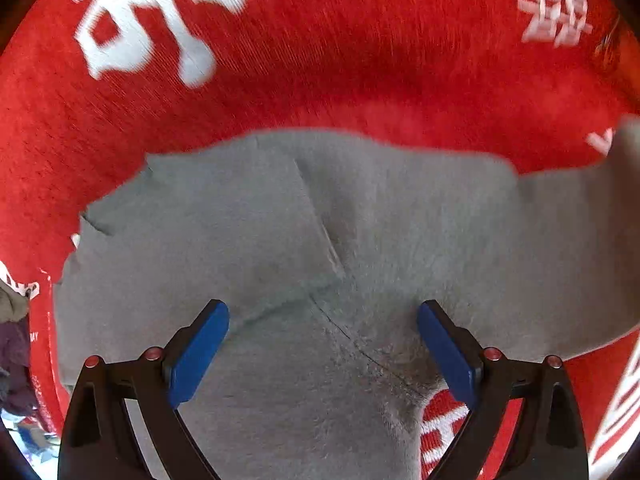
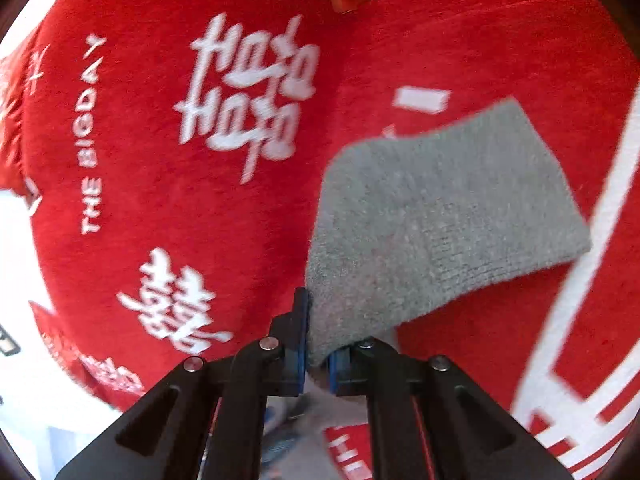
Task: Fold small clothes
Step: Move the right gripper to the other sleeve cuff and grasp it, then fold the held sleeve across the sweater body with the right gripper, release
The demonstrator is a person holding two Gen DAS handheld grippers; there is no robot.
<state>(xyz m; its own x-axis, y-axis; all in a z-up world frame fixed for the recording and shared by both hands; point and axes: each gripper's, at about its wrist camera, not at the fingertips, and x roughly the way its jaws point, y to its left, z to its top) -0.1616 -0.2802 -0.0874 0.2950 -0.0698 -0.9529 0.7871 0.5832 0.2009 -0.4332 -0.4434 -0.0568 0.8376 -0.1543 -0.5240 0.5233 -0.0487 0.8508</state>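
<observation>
Grey garment (image 1: 280,240): lies on red printed blanket (image 1: 360,60), 1 edge pinched by right gripper (image 2: 318,344), jaws clamped on cloth, prob. to carry a fold over. Left gripper (image 1: 323,344): jaws apart, above fabric w/ seam between, touching nothing; prob. ready to pin.

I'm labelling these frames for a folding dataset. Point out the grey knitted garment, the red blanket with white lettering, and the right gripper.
Grey knitted garment (image 2: 440,208): right wrist view, mid-panel.
Red blanket with white lettering (image 2: 160,200): right wrist view, bare red pile.
Right gripper (image 2: 318,344): right wrist view, between fingertips.
</observation>
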